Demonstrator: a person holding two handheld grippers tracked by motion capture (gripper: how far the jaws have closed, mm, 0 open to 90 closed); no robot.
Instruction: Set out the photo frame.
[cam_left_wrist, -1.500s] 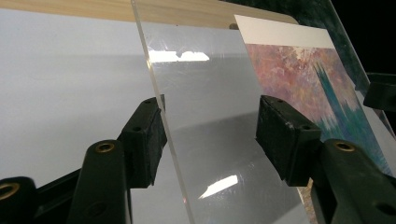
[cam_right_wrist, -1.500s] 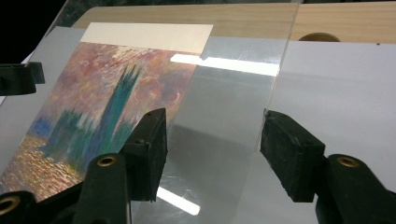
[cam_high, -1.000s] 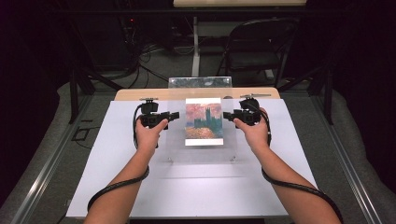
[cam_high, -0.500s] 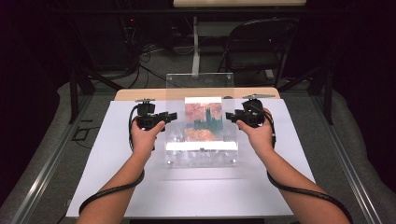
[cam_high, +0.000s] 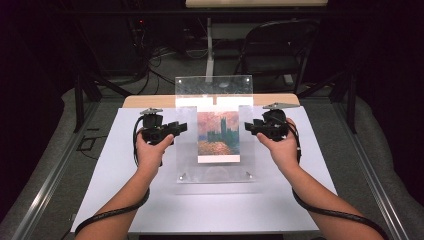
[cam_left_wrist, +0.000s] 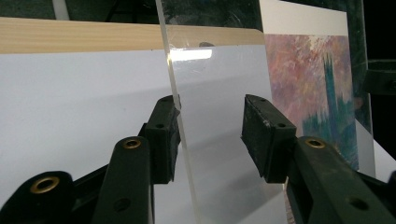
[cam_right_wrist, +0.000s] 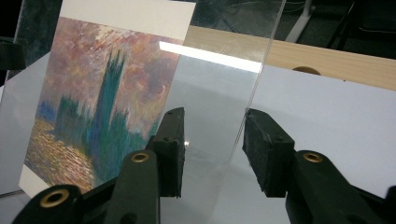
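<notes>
A clear acrylic sheet (cam_high: 215, 86) stands tilted, its near edge down on the white table cover (cam_high: 210, 212) and its far edge raised. A print of a painting (cam_high: 218, 132) in pink, orange and teal rises with it. My left gripper (cam_high: 182, 127) straddles the sheet's left edge and my right gripper (cam_high: 247, 127) its right edge. In the left gripper view the sheet (cam_left_wrist: 215, 70) runs between the jaws of the left gripper (cam_left_wrist: 210, 116), against one pad only, with the print (cam_left_wrist: 308, 70) beyond. In the right gripper view the sheet (cam_right_wrist: 219, 84) leans on one pad of the right gripper (cam_right_wrist: 212, 126), beside the print (cam_right_wrist: 102, 84). Both pairs of jaws have just been closing around the sheet.
Small studs (cam_high: 182, 176) mark the sheet's near corners. A wooden strip (cam_high: 145, 101) borders the table's far side. A black chair (cam_high: 272, 50) and cables lie on the floor beyond. Metal rails (cam_high: 50, 175) run along both sides.
The sheet's far edge has swung up from nearly flat to steeply tilted, and the print has risen with it. Both hands have lifted and come slightly nearer.
</notes>
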